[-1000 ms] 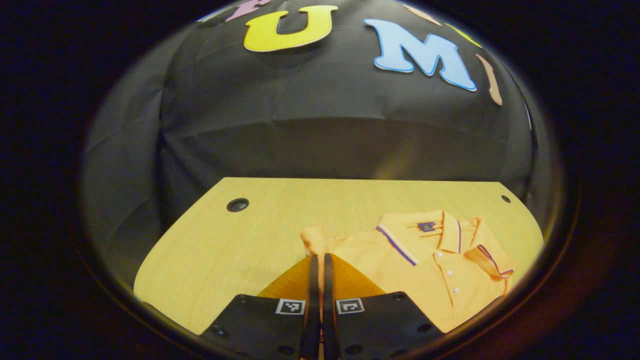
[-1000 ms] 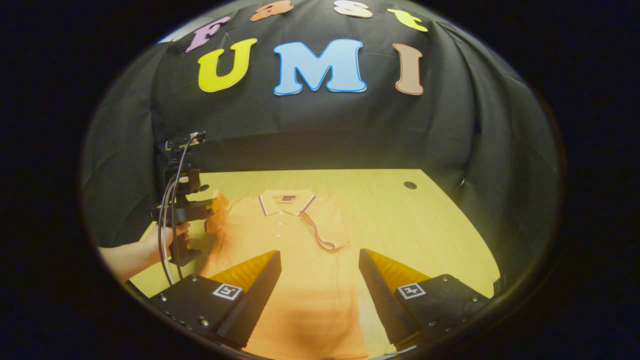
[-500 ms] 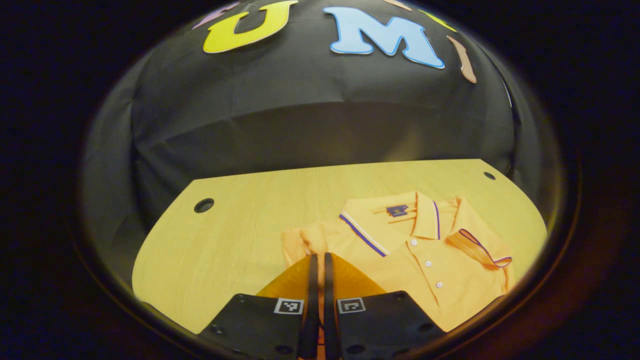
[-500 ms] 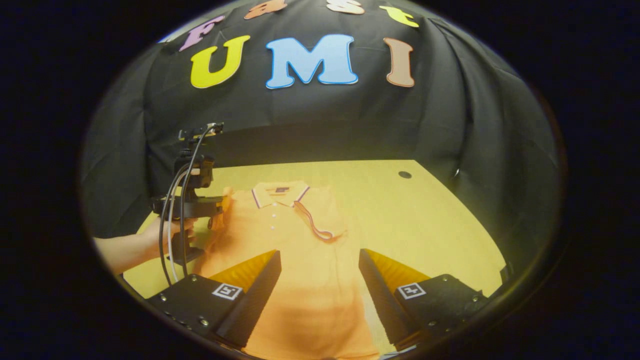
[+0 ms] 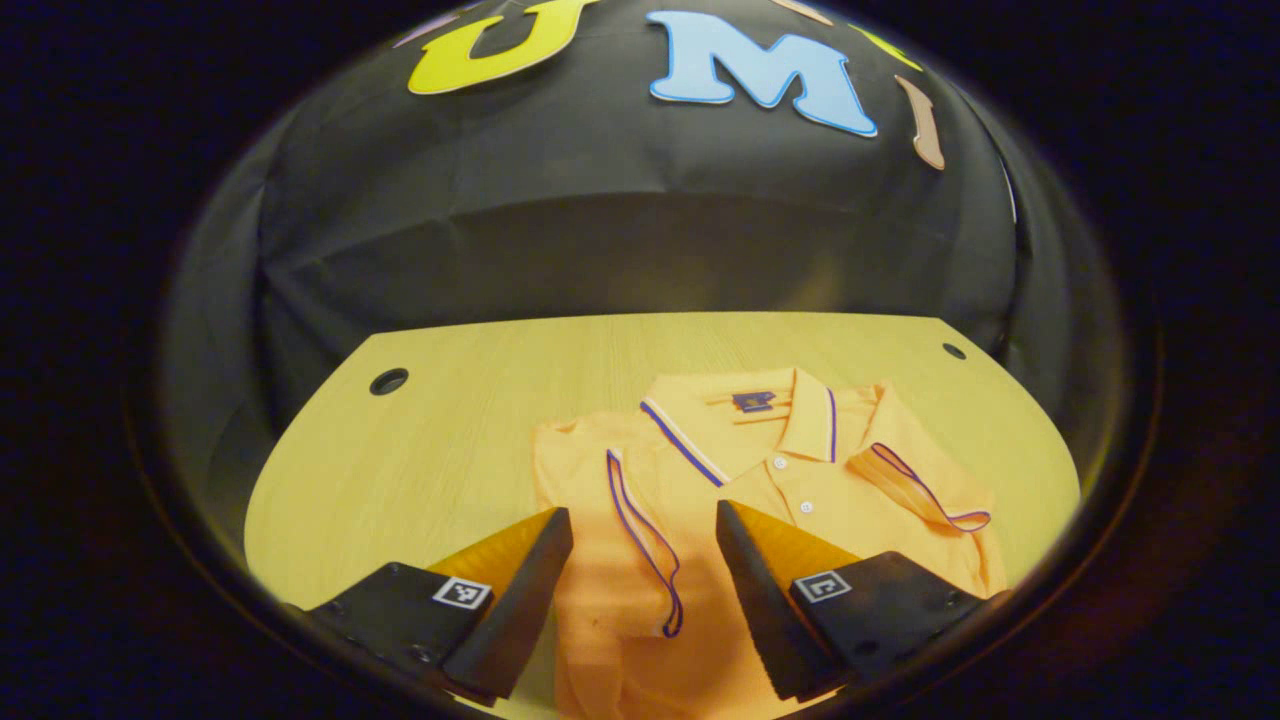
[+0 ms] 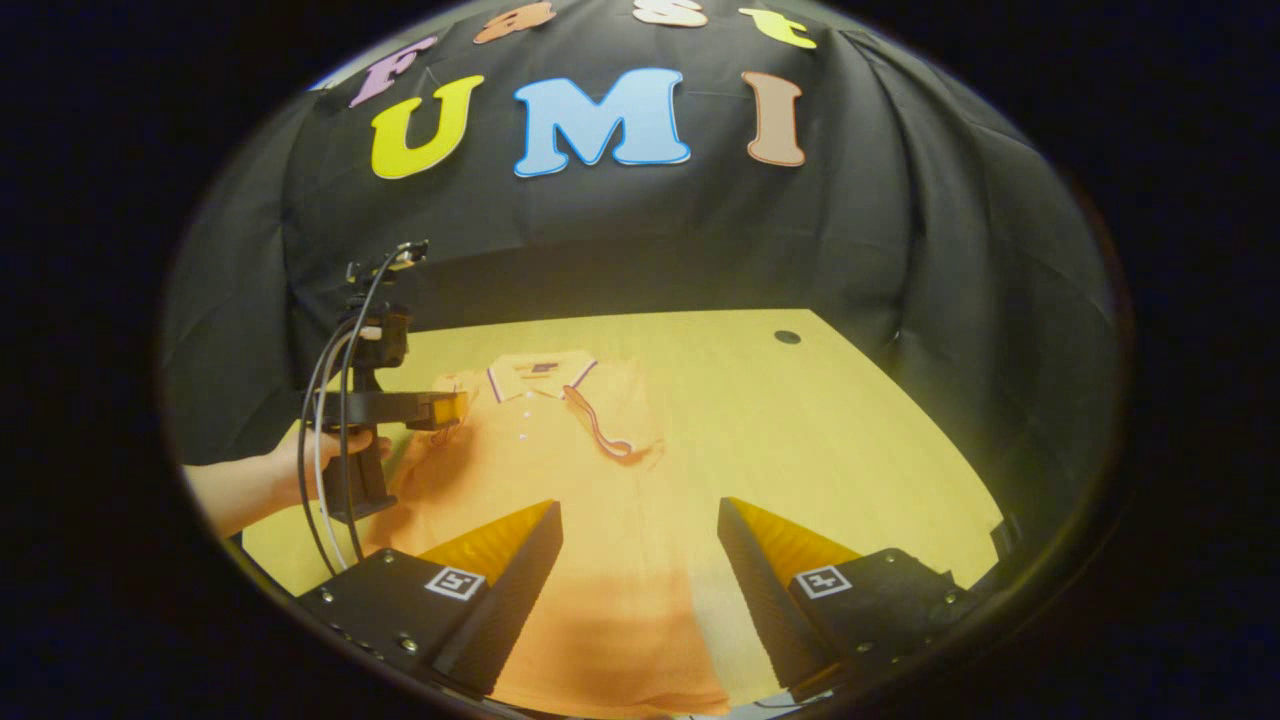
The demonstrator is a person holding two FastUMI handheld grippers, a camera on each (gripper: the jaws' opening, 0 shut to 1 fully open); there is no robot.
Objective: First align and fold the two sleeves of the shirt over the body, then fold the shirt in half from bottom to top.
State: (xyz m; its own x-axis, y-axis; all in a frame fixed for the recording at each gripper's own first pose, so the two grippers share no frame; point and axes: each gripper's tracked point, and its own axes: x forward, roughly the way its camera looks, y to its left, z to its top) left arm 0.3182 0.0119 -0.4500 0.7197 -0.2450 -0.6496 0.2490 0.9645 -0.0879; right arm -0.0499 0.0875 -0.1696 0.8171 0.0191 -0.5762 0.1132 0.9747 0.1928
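Now my left gripper is spread wide; before, it pinched the sleeve, which lies on the orange polo shirt so both sleeves sit over the body. I see the shirt at 6 o'clock on the yellow wooden table. My right gripper hovers level, wide apart, over the hem.

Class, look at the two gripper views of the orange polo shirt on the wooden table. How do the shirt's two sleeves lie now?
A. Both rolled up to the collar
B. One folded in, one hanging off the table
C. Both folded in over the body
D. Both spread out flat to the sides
C: on the orange polo shirt, both striped-cuff sleeves lie folded onto its body.
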